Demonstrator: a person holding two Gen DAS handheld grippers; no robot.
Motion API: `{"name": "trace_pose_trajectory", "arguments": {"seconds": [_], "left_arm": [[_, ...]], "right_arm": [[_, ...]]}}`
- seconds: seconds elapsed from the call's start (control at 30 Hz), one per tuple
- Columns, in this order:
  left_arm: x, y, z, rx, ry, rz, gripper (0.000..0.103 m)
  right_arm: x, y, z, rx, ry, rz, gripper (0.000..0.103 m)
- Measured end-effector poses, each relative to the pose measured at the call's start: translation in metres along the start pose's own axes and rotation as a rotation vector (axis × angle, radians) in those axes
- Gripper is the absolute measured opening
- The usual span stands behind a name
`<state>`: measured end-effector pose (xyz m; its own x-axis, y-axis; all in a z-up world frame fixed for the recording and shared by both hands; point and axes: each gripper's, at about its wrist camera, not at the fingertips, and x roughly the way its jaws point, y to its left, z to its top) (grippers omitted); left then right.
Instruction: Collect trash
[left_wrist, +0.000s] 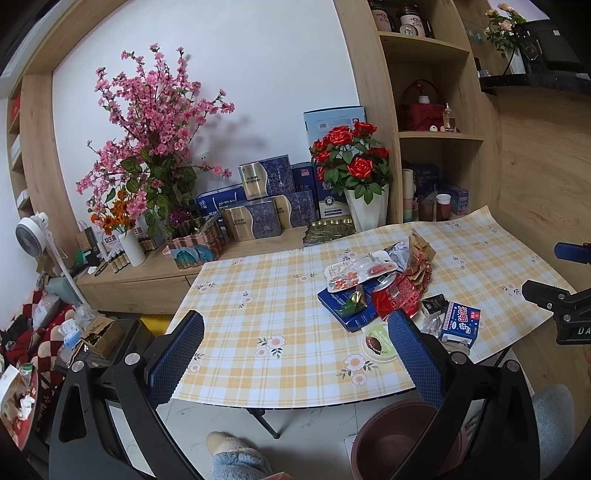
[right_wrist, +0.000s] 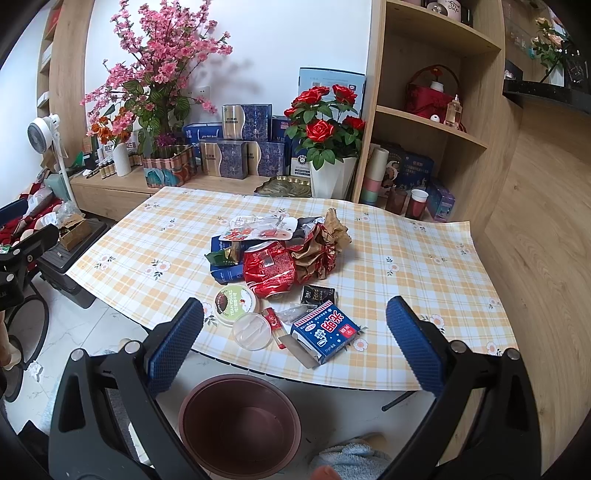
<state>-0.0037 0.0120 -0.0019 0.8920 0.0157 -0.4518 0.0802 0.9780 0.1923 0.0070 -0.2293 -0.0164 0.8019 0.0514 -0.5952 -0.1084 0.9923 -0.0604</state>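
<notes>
Judging by the empty brown bin and the trash pile untouched on the table, nothing is collected, with both the left gripper and right gripper spread wide, holding nothing.

The near-left stretch of the checked tablecloth lay bare, giving open room up to the trash pile heaped near the middle. The right side of the cloth was bare too. Along the near edge a yogurt lid, a clear lid and a blue carton crowded together. Behind the table, a rose pot and stacked boxes closed off the far side. Below the edge a brown bin stood open, unobstructed from above
</notes>
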Motion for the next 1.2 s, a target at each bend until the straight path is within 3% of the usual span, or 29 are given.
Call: {"name": "trace_pose_trajectory", "arguments": {"seconds": [0.5, 0.7, 0.83, 1.03, 1.2], "left_arm": [[0.001, -0.003, -0.005, -0.004, 0.001, -0.008, 0.098], [0.015, -0.006, -0.020, -0.004, -0.021, -0.078, 0.098], [0.038, -0.010, -0.031, 0.031, 0.035, -0.115, 0.098], [0.067, -0.011, -0.046, -0.024, 0.028, -0.190, 0.098], [0.099, -0.018, -0.057, -0.004, 0.111, -0.205, 0.098]], "right_arm": [[0.006, -0.005, -0.007, 0.006, 0.003, 0.002, 0.097], [0.022, -0.016, -0.019, 0.029, 0.029, 0.008, 0.098], [0.037, -0.029, -0.028, 0.056, 0.034, 0.008, 0.098], [0.077, -0.041, -0.053, 0.063, 0.105, 0.046, 0.098], [0.128, -0.041, -0.076, -0.009, 0.231, 0.082, 0.098]]}}
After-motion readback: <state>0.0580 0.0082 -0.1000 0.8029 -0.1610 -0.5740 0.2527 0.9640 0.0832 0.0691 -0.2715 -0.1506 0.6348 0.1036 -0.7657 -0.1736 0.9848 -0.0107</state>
